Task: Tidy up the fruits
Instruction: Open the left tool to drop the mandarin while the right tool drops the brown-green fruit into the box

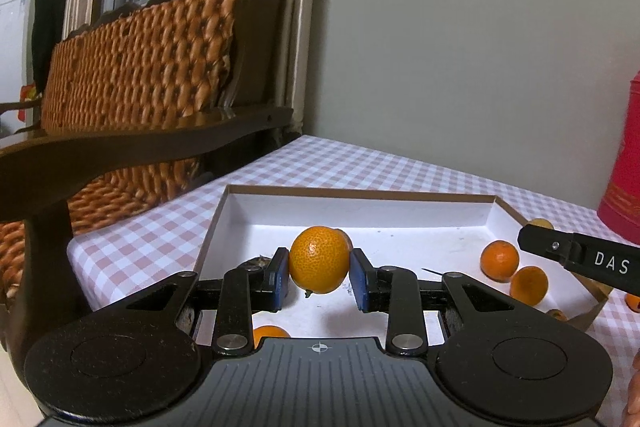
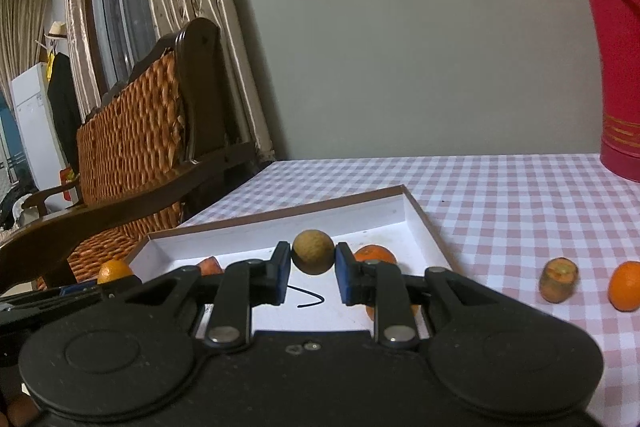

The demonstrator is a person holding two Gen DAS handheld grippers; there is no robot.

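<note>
My left gripper [image 1: 319, 271] is shut on an orange mandarin [image 1: 319, 259], holding it above the white floor of a shallow cardboard tray [image 1: 400, 221]. Two more mandarins [image 1: 499, 260] lie at the tray's right side. The right gripper's black finger [image 1: 576, 259] reaches in from the right edge of the left wrist view. My right gripper [image 2: 313, 265] is shut on a small brown round fruit [image 2: 313, 257], also held over the tray [image 2: 416, 219]. A mandarin [image 2: 374, 254] lies in the tray just behind its right finger.
A brown stubby fruit [image 2: 559, 279] and a mandarin [image 2: 625, 285] lie on the pink checked tablecloth [image 2: 500, 195] right of the tray. A red thermos [image 2: 616, 59] stands at the back right. A dark wooden wicker chair [image 1: 132, 75] adjoins the table's left edge.
</note>
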